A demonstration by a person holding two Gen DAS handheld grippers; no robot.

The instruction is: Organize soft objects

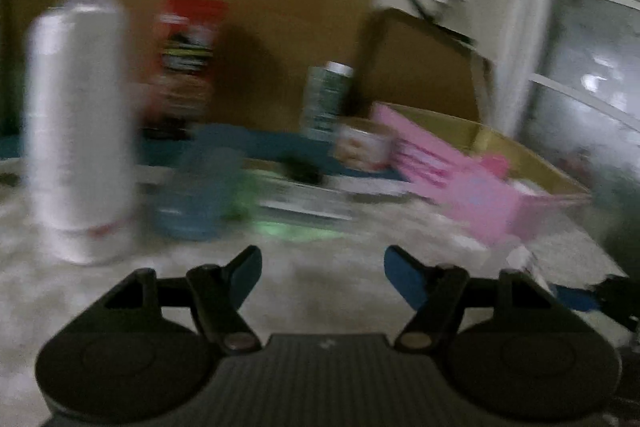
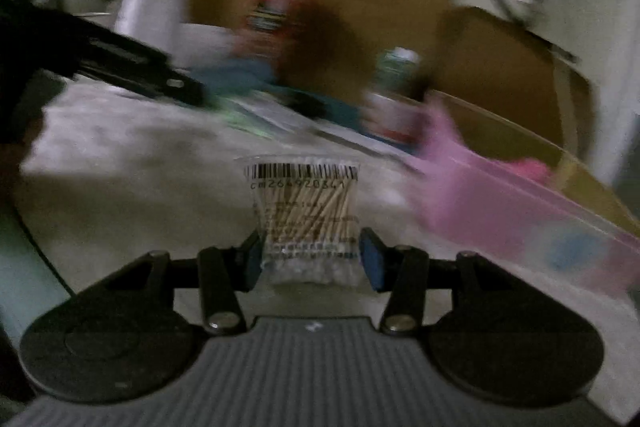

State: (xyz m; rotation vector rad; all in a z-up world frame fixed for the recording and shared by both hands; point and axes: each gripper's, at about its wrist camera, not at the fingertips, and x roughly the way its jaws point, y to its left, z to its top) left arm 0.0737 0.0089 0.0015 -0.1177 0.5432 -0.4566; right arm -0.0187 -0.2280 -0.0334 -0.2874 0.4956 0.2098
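Observation:
In the right wrist view a clear packet of cotton swabs (image 2: 304,199) with a barcode on top stands upright between the blue pads of my right gripper (image 2: 310,259), which is shut on its lower half above the pale speckled surface (image 2: 132,163). In the left wrist view my left gripper (image 1: 323,267) hangs open over the same surface with nothing between its fingers. A pink packet (image 1: 452,179) leans on the rim of a cardboard box (image 1: 532,163) to the right; this pink packet (image 2: 492,203) also shows in the right wrist view. Both views are blurred.
A tall white bottle (image 1: 78,123) stands at the left, with a red-lidded container (image 1: 188,59) behind it. A blue tub (image 1: 192,203), a green can (image 1: 326,99) and a small cup (image 1: 362,147) sit mid-table. A black arm-like shape (image 2: 132,67) crosses the right view's left side.

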